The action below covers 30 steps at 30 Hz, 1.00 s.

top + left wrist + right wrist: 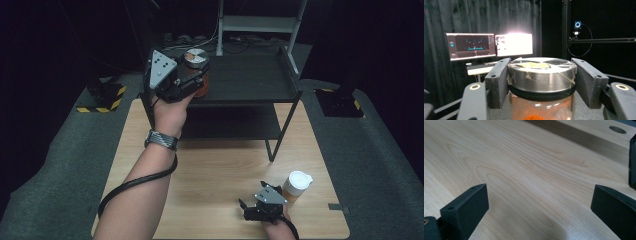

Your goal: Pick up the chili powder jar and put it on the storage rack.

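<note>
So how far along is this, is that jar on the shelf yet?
Partly. The left gripper is shut on the jar at the black shelf's top level; whether it rests there I can't tell. Left: the white-lidded cup stands on the table beside the open, idle right gripper.

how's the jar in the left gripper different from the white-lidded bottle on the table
The jar has a wide metal lid with tape across it; the bottle has a white cap. The jar is clamped between the left gripper's fingers over the black shelf; the bottle stands free on the wooden table, beside the open right gripper. The jar looks wider, the bottle slimmer. Both stand upright and hold something orange-brown.
</note>
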### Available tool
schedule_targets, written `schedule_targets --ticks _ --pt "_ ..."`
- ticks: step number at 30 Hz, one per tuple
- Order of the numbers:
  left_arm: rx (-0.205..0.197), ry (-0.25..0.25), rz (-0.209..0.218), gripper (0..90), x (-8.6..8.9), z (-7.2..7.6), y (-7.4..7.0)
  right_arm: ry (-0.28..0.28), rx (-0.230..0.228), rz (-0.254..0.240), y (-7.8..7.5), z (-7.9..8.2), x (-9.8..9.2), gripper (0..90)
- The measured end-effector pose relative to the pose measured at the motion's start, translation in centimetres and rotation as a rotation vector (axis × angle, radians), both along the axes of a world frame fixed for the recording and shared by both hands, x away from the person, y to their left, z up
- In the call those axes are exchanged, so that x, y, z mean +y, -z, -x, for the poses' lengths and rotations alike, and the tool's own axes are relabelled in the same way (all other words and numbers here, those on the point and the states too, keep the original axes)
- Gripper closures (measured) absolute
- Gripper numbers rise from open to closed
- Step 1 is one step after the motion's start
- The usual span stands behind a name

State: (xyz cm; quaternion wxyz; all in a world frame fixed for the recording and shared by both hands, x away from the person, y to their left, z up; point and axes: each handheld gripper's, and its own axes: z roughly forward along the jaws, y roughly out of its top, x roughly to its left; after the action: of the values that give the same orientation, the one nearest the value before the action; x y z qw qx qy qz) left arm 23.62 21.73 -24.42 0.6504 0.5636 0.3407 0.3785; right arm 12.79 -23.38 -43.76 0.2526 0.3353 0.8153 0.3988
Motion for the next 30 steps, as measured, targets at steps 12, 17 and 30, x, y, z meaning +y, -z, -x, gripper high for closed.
schedule_targets --ticks 12,17,30 --pt "-0.004 -0.006 0.004 34.3 -0.15 0.05 0.16 -0.002 -0.002 0.004 -0.01 0.01 0.03 0.9" --pt "-0.001 -0.004 0.006 34.2 -0.14 0.05 0.13 -0.002 -0.001 0.003 -0.01 0.00 0.03 0.9" --pt "0.033 0.004 0.026 17.7 -0.02 0.29 -0.03 -0.003 0.000 0.006 -0.03 -0.02 0.06 0.9"
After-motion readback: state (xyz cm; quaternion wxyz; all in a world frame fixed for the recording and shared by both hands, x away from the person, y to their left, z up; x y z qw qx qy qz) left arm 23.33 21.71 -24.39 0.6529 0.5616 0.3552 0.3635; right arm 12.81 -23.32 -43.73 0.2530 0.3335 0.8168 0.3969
